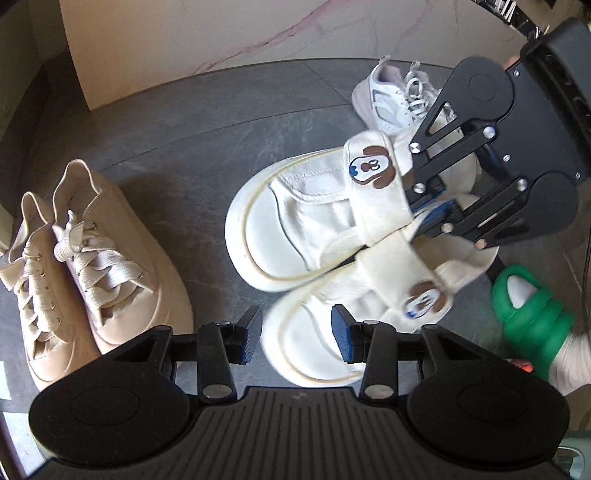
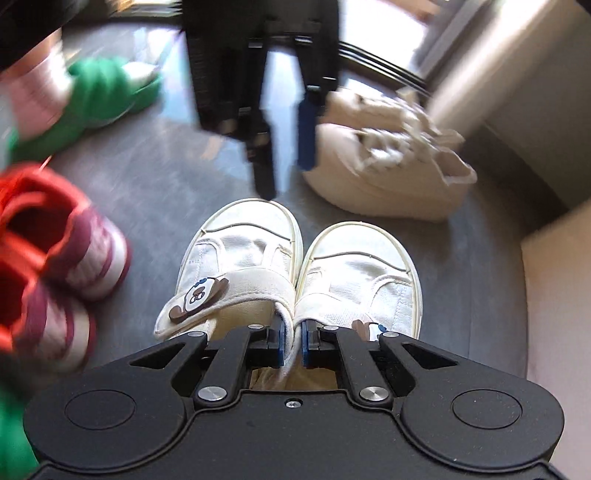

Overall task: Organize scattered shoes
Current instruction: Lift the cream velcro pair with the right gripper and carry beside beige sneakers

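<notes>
A pair of white canvas shoes (image 2: 295, 266) with bear patches on the straps hangs toe to toe over the dark floor. My right gripper (image 2: 293, 345) is shut on their two inner collars, pinched together between the blue pads. In the left wrist view the same pair (image 1: 325, 229) hangs from the right gripper (image 1: 432, 214) at the right. My left gripper (image 1: 297, 334) stands open just above the nearer shoe's toe, with its pads off the shoe. It shows blurred in the right wrist view as the left gripper (image 2: 286, 155) beyond the toes.
A beige lace-up pair (image 1: 92, 266) stands at the left, near a pale wall panel (image 1: 221, 33). A white sneaker (image 1: 399, 99) lies behind. A person's socked foot wears a green slipper (image 1: 532, 314). A red and pink pair (image 2: 55, 258) sits left of the held shoes.
</notes>
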Action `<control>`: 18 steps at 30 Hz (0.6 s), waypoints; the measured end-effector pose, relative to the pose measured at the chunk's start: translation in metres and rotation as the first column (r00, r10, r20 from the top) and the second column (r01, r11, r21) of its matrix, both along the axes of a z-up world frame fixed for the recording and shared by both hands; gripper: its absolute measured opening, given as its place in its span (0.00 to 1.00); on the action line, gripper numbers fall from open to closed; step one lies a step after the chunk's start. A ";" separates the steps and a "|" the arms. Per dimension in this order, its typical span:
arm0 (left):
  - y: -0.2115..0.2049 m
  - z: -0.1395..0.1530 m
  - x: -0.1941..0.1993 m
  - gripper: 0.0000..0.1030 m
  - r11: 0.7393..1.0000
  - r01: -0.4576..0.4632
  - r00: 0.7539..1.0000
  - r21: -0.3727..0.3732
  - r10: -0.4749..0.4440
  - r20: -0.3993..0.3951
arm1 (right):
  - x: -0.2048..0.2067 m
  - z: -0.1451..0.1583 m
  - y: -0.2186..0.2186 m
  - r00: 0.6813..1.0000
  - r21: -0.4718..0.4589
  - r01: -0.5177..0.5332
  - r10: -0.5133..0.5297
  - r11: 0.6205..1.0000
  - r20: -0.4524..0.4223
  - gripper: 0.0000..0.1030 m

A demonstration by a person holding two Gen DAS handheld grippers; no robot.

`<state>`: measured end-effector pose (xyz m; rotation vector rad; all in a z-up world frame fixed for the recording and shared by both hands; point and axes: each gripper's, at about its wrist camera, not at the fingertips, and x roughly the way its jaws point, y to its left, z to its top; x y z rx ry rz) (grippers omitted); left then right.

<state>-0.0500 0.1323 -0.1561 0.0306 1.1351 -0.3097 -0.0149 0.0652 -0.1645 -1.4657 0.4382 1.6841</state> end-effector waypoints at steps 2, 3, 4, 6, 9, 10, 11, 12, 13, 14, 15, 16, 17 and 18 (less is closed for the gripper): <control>0.001 -0.002 -0.002 0.37 1.000 -0.001 1.000 0.003 0.001 -0.001 | -0.002 0.000 -0.001 0.993 -0.040 -0.116 0.117 0.992 0.025 0.06; 0.001 -0.003 -0.002 0.37 1.000 -0.003 1.000 0.003 0.003 0.000 | -0.004 0.001 -0.002 0.986 -0.060 -0.162 0.165 0.985 0.033 0.06; 0.002 -0.004 -0.003 0.37 1.000 -0.007 1.000 0.002 0.007 0.001 | -0.005 0.000 -0.002 0.969 -0.091 -0.240 0.245 0.967 0.044 0.06; 0.004 -0.006 -0.003 0.37 1.000 -0.017 1.000 -0.004 0.017 -0.003 | -0.004 -0.004 0.000 0.934 -0.135 -0.343 0.352 0.930 0.053 0.06; 0.012 -0.007 -0.006 0.37 0.999 -0.033 0.999 -0.008 0.033 -0.006 | -0.004 -0.009 0.006 0.859 -0.177 -0.486 0.505 0.856 0.080 0.05; 0.014 -0.008 -0.007 0.37 0.999 -0.038 0.999 -0.008 0.038 -0.007 | -0.003 -0.011 0.009 0.844 -0.181 -0.508 0.529 0.842 0.093 0.04; 0.015 -0.008 -0.007 0.37 0.999 -0.043 0.999 -0.012 0.043 -0.009 | -0.001 -0.012 0.012 0.829 -0.184 -0.527 0.549 0.830 0.104 0.03; 0.017 -0.009 -0.007 0.37 0.999 -0.048 0.999 -0.015 0.048 -0.011 | 0.003 -0.013 0.018 0.823 -0.188 -0.532 0.556 0.826 0.114 0.00; 0.018 -0.010 -0.007 0.37 0.998 -0.054 0.999 -0.018 0.053 -0.013 | 0.007 -0.014 0.023 0.815 -0.187 -0.541 0.566 0.820 0.126 0.00; 0.020 -0.012 -0.007 0.37 0.998 -0.060 0.998 -0.022 0.059 -0.015 | 0.010 -0.014 0.028 0.798 -0.170 -0.564 0.586 0.808 0.142 0.00; 0.021 -0.014 -0.007 0.37 0.997 -0.069 0.997 -0.029 0.069 -0.022 | 0.010 -0.015 0.034 0.797 -0.164 -0.563 0.585 0.810 0.151 0.00; 0.022 -0.016 -0.007 0.37 0.997 -0.073 0.997 -0.031 0.072 -0.027 | 0.011 -0.016 0.039 0.796 -0.158 -0.563 0.584 0.811 0.161 0.00; 0.022 -0.017 -0.008 0.37 0.997 -0.074 0.997 -0.030 0.073 -0.025 | 0.011 -0.016 0.044 0.795 -0.153 -0.563 0.583 0.812 0.169 0.00; 0.022 -0.017 -0.009 0.37 0.997 -0.075 0.997 -0.033 0.074 -0.024 | 0.011 -0.017 0.045 0.792 -0.156 -0.565 0.585 0.810 0.173 0.00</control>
